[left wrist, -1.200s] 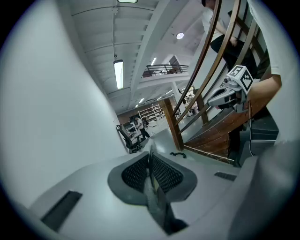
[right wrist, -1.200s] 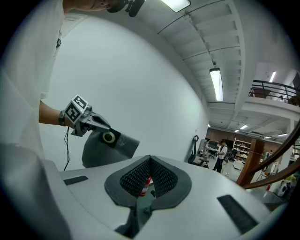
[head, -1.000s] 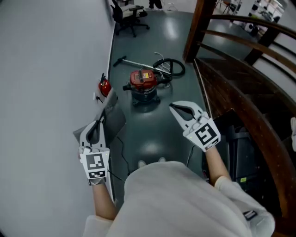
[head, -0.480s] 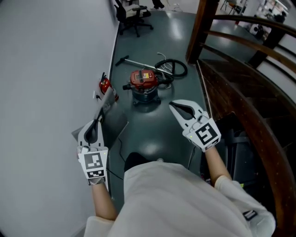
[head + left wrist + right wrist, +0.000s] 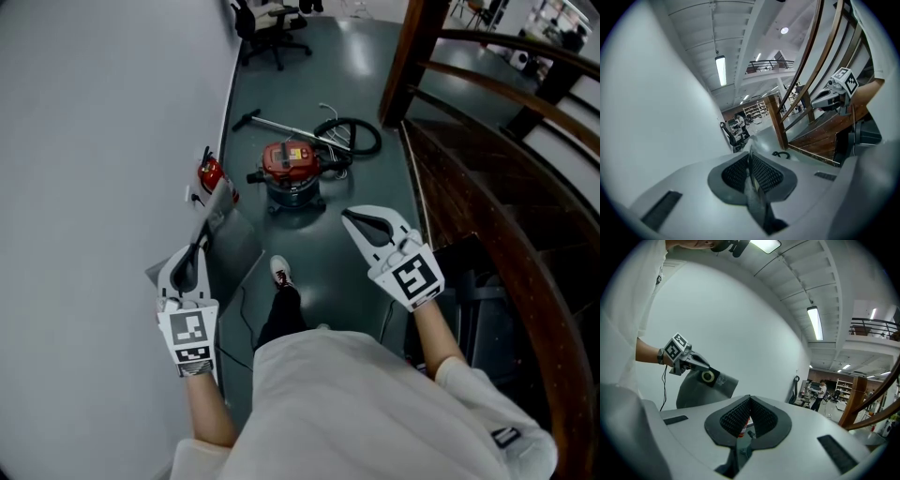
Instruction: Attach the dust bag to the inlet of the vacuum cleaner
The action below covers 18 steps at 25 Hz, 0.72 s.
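1. Clamping the dust bag (image 5: pixel 232 239), the left claw (image 5: pixel 198 246) has its jaws pressed together on the bag's thin edge. The left gripper view shows the grey sheet pinched between the pads.
2. The bag hangs in the air at the person's left, close to the white wall (image 5: pixel 94 141) and well apart from the vacuum (image 5: pixel 292 169).
3. In the right gripper view, the bag's dark collar (image 5: pixel 708 376), with its round opening, sits just beside the left claw's tips. The grey body droops below it.
4. The right claw (image 5: pixel 348 217) is clenched with nothing between its jaws. It is held out at the person's right, apart from the bag.
5. The vacuum has a red lid over a dark drum. It stands upright on the floor (image 5: pixel 319 253) ahead of both claws, and neither touches it.
6. A black hose (image 5: pixel 354 137) lies coiled just behind the vacuum to the right, and a wand (image 5: pixel 281 128) lies flat on the floor behind it.
7. A small red canister (image 5: pixel 210 174) sits by the wall, left of the vacuum.
8. The person's shoe (image 5: pixel 280 271) shows between the two claws, pointing toward the vacuum.
9. A wooden stair rail (image 5: pixel 497 216) runs along the right side, and a chair (image 5: pixel 267 28) stands far back by the wall.
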Motion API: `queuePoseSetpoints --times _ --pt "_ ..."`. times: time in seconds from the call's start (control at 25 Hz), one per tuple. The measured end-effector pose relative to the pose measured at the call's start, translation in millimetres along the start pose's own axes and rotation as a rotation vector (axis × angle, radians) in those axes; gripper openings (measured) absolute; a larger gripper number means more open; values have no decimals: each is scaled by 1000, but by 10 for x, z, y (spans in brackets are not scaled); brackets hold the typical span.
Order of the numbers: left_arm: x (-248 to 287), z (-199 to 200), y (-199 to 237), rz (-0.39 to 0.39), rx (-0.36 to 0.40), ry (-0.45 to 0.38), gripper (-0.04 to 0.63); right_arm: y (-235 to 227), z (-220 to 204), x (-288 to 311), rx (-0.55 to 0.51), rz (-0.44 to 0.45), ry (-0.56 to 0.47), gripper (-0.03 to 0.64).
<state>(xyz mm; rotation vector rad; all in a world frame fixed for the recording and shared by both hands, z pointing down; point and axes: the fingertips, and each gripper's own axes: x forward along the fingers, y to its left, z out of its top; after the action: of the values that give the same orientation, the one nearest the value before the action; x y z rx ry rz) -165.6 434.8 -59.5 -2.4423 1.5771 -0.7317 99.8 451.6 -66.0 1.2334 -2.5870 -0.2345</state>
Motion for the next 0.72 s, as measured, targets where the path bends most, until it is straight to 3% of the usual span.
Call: queuePoseSetpoints --times 0.72 --pt "1486 63 942 -22 -33 -11 26 -952 101 1552 50 -25 -39 29"
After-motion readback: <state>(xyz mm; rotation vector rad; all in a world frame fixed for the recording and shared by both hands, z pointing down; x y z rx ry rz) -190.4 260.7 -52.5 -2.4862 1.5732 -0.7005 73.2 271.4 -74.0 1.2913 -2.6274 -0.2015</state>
